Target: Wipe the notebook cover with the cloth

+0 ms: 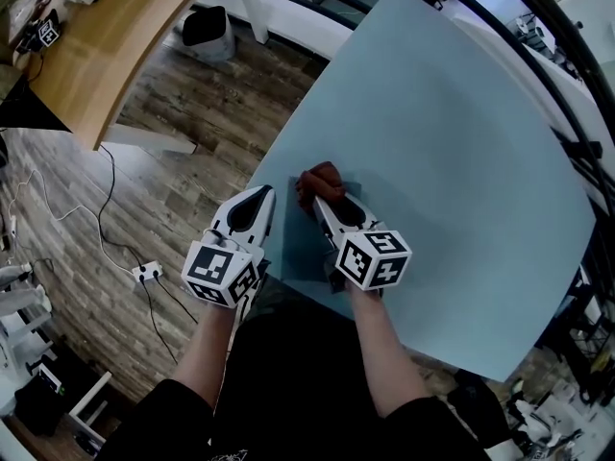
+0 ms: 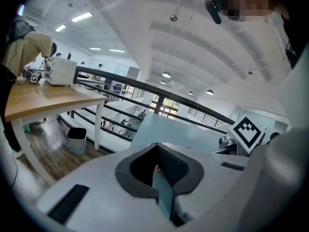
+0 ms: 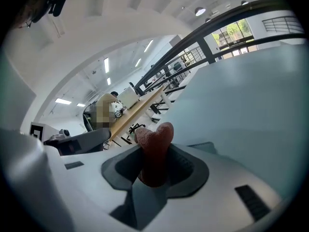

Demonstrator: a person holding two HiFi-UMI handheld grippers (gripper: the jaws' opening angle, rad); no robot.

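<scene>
A reddish-brown cloth (image 1: pixel 322 181) is bunched in my right gripper (image 1: pixel 314 198), which is shut on it and rests low over the blue-grey notebook (image 1: pixel 294 246) near the table's front left edge. In the right gripper view the cloth (image 3: pixel 154 151) sticks up between the jaws, with the notebook cover (image 3: pixel 145 202) beneath. My left gripper (image 1: pixel 263 198) sits at the notebook's left edge. In the left gripper view a thin blue notebook edge (image 2: pixel 164 197) is pinched between the shut jaws of the left gripper (image 2: pixel 159 178). The grippers hide much of the notebook.
The light blue table (image 1: pixel 452 161) stretches away to the right and back. Left of its edge is wooden floor with cables and a power strip (image 1: pixel 146 273). A wooden desk (image 1: pixel 106 56) and a bin (image 1: pixel 207 29) stand at the upper left.
</scene>
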